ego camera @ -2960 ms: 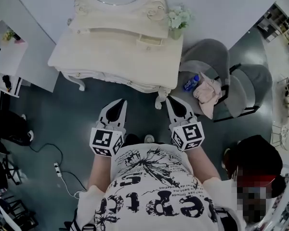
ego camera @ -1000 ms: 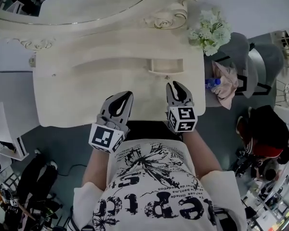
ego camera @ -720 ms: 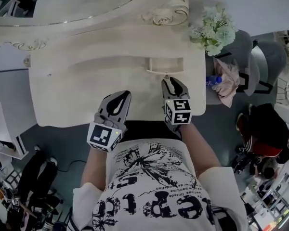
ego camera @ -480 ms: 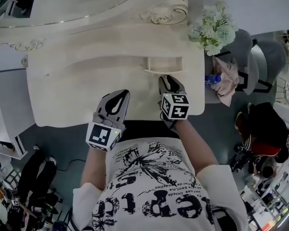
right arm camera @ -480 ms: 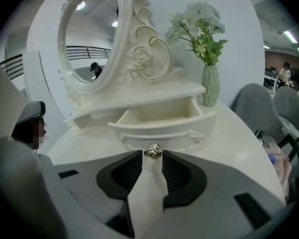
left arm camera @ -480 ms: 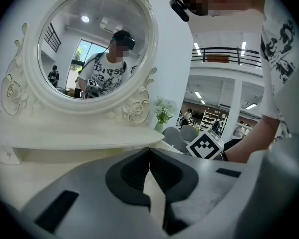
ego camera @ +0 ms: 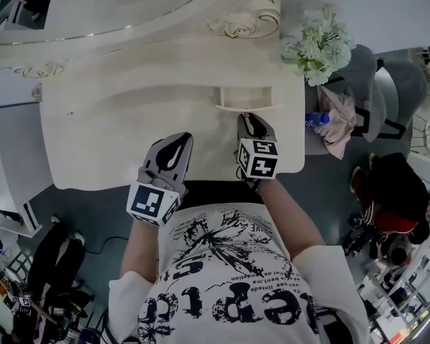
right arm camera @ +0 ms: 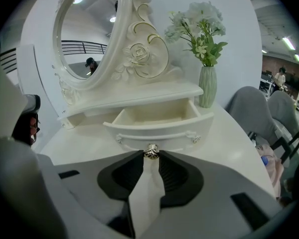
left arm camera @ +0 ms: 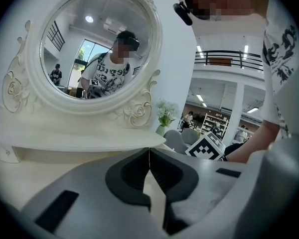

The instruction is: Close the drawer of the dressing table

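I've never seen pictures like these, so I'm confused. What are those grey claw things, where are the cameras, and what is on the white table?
The claws are two grippers, pinchers that a person holds, one in each hand. One picture comes from a camera on the person's head, looking down. The other two come from small cameras riding on the grippers, looking along their jaws. The left gripper is pinched shut and holds nothing. The right gripper is closing its jaws, and the small metal knob of the open drawer sits between their tips. The drawer belongs to a white dressing table, which has a round mirror. A vase of flowers stands on it.
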Demonstrator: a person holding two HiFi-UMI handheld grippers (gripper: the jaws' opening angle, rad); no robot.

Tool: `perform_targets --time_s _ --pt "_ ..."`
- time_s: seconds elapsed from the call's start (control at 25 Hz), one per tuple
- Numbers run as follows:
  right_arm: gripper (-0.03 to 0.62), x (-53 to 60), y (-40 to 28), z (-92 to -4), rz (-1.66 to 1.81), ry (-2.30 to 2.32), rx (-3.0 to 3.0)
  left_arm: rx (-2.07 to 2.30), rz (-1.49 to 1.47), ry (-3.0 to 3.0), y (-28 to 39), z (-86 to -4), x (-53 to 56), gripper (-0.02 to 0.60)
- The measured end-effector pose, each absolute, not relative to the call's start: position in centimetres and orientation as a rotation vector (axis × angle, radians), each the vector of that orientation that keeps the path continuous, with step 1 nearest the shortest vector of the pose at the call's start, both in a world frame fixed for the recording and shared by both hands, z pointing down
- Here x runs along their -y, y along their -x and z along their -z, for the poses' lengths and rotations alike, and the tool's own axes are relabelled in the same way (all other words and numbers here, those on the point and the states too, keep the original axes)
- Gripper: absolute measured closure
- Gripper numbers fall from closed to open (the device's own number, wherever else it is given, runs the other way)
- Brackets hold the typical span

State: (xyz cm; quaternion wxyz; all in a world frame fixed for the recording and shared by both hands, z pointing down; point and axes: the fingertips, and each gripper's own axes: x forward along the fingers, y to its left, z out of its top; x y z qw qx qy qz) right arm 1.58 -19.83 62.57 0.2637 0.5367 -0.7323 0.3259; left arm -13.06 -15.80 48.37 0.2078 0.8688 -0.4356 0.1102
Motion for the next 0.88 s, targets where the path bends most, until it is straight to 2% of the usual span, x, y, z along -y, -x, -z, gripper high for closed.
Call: perform_targets --time_s 0.88 --pt "0.488 25.4 -1.3 -62.1 -0.902 -1.463 2.001 1.170 -0.356 -2.392 12.0 -49.2 17.1 0.561"
